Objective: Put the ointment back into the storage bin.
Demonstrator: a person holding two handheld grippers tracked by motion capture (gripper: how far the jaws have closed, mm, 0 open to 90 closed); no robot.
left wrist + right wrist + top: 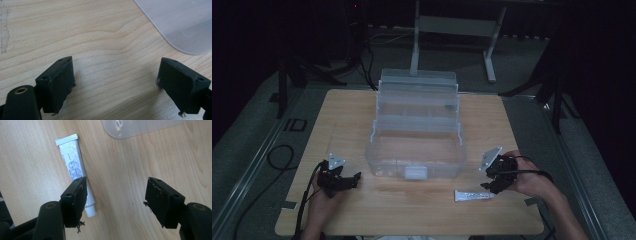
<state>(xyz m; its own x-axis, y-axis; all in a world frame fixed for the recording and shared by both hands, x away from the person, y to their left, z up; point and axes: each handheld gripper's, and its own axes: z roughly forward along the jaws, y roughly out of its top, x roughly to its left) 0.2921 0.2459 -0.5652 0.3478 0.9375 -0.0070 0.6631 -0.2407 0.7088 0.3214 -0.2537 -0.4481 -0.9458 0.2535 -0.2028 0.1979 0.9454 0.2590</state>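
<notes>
A white tube [473,195] printed in blue lies flat on the wooden table [412,210], in front of the right end of a clear plastic toolbox [414,155]. The toolbox stands open with its tiers folded back. My right gripper [490,187] hovers at the tube's cap end. In the right gripper view the tube [72,162] runs partly under one jaw while the right gripper [116,180] stands open over bare wood. My left gripper [354,181] rests at the front left, pointing toward the box. In its own view the left gripper [115,61] is open and holds nothing.
The toolbox's rounded corner shows near each gripper [185,25] [130,127]. A strip of old tape residue [3,30] marks the wood. Black cables [277,155] trail over the floor to the left, and desk legs [489,50] stand beyond the table.
</notes>
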